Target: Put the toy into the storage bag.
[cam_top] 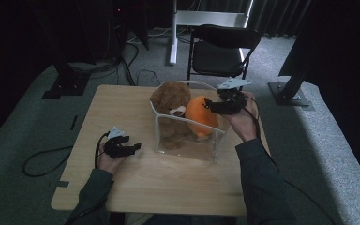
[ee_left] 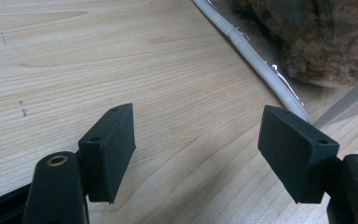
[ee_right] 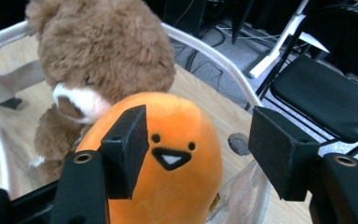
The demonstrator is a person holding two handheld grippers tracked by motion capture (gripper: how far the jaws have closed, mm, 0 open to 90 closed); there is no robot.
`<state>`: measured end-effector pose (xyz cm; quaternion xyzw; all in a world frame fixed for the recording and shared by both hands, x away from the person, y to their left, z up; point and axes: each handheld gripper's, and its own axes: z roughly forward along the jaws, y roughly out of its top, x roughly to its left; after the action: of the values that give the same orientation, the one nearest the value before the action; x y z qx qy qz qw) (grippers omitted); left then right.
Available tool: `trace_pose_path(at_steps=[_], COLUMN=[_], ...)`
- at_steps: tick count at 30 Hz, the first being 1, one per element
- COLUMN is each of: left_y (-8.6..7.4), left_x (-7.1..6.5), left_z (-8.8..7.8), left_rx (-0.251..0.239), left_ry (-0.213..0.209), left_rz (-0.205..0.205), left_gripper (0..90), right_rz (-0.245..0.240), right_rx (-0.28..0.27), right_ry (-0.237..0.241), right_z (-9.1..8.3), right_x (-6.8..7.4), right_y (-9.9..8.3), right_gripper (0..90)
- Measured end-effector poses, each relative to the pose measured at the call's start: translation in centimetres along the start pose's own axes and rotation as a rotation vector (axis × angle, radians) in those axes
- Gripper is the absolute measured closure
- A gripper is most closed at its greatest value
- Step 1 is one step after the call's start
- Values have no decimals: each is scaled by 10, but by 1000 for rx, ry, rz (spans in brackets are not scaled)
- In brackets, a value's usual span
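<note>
A brown teddy bear (cam_top: 170,97) (ee_right: 102,51) and an orange plush chick (cam_top: 201,115) (ee_right: 168,154) sit together in a clear soft-walled bin (cam_top: 187,145) with a white rim (ee_right: 214,56). My right gripper (cam_top: 210,104) (ee_right: 200,126) hovers at the bin's right top edge, just above and behind the chick. Its jaws stand apart and the pads press on nothing. My left gripper (cam_top: 133,146) (ee_left: 198,119) rests low over the table left of the bin, open, with bare wood between its jaws. The bin's wall and the bear's fur (ee_left: 321,51) show beyond it.
The wooden table (cam_top: 122,108) has bare room left of and in front of the bin. A black folding chair (cam_top: 222,49) stands behind the far edge. Cables lie on the grey floor at the left, and black stand bases flank the table.
</note>
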<state>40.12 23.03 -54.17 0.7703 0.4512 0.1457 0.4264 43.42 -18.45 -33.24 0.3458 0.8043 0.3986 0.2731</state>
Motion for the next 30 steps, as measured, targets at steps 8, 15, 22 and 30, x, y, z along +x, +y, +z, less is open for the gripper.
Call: trace_pose_path(at_steps=[8,15,22,30], left_y=[0,0,0,0], left_x=[0,0,0,0], left_z=[0,0,0,0], left_rx=[-1,-1,2,2], left_ry=[0,1,1,0], left_rz=[0,1,0,0], left_gripper=[280,280,280,280], right_rz=[-21,32,98,151], right_rx=[24,-11,-34,-50], right_ry=[-27,-75,-133,-197], right_z=[7,0,-8,-14], right_x=[4,-6,-24,-34], right_y=[-6,-12,-25,-37], right_gripper=[373,373,372,372])
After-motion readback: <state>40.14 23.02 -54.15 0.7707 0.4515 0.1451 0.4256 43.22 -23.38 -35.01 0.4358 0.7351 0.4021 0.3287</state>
